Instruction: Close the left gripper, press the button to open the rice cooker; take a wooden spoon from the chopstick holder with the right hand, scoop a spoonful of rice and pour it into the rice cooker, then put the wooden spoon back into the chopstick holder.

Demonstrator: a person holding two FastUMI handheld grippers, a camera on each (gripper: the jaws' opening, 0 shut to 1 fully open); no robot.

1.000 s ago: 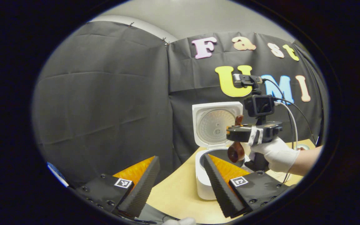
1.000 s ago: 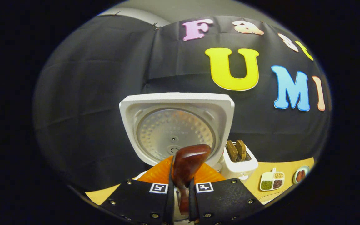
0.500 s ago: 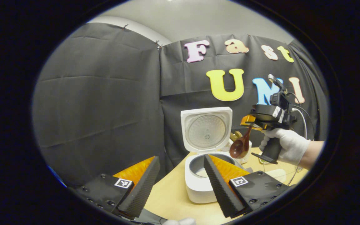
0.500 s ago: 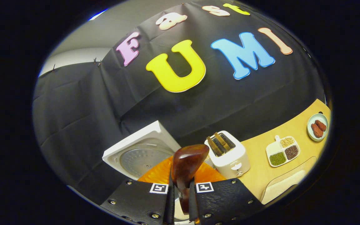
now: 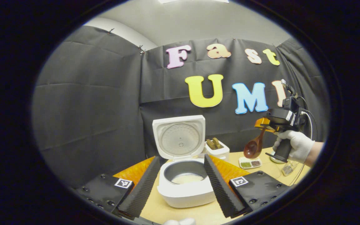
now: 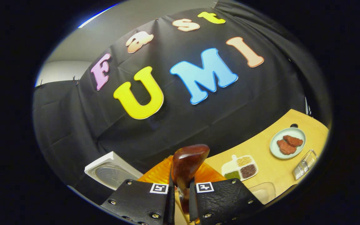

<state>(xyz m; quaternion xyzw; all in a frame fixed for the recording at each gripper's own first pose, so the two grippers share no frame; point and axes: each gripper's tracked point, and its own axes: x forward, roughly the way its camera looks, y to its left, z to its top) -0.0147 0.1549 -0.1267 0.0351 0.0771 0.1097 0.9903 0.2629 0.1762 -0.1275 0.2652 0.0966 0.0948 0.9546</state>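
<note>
One wooden spoon (image 6: 187,162), handle pinched between the closed fingers of the right gripper (image 6: 181,200); bowl dark, glossy, reddish-brown, apparently emptied. Left gripper (image 5: 180,184): fingers spread, nothing held, framing the open rice cooker (image 5: 184,190), rice in its pot. Step judged: return to chopstick holder (image 5: 289,168), probably the mesh piece beside the gloved hand (image 5: 294,147). Keep the grip firm, lower the spoon upright, release only once seated.

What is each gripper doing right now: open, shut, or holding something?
Left gripper: open, holding nothing, its fingers either side of the rice cooker.
Right gripper: shut on the wooden spoon.
</note>
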